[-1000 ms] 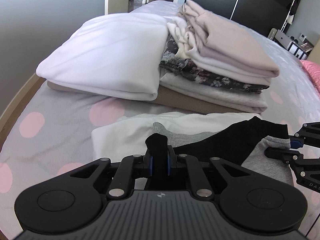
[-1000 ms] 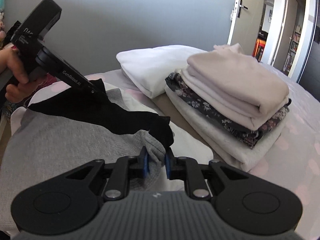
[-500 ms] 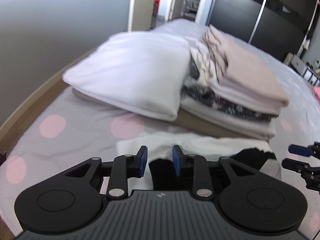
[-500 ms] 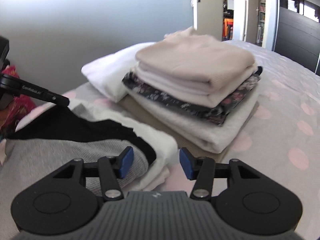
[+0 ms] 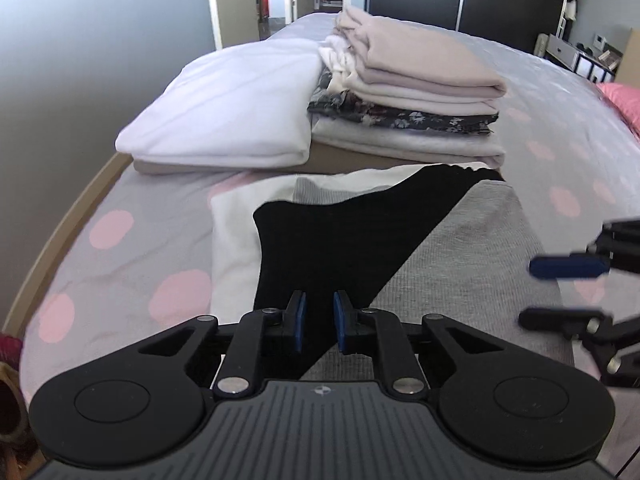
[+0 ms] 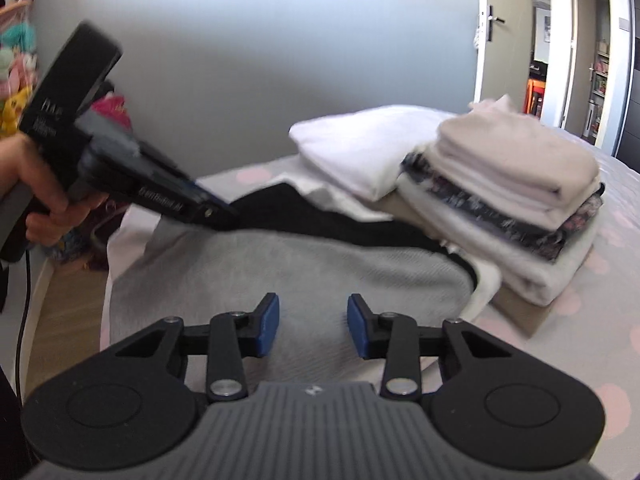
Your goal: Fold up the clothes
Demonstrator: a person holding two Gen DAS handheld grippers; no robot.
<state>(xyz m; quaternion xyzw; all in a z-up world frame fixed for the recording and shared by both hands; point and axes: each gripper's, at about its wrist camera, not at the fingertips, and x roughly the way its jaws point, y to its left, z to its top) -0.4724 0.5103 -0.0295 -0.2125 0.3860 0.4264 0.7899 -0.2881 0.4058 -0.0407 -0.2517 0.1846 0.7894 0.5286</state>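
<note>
Black knit garment [image 5: 352,240] lies diagonally across flat grey ribbed garment [image 5: 460,280] on bed, long axis running from left gripper [image 5: 319,322] toward far right. Left jaws closing over its near corner; right gripper [image 6: 313,326], narrowing but empty, sits off to the side over grey cloth.

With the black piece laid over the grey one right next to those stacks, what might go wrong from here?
1. The left gripper is closing on the black garment, which lies on the grey garment; it may pinch both layers.
2. The right gripper, also closing, has no cloth between its pads, so a pull would be one-sided and could skew the fold.
3. The folded stack sits close; dragging cloth may disturb it.
</note>
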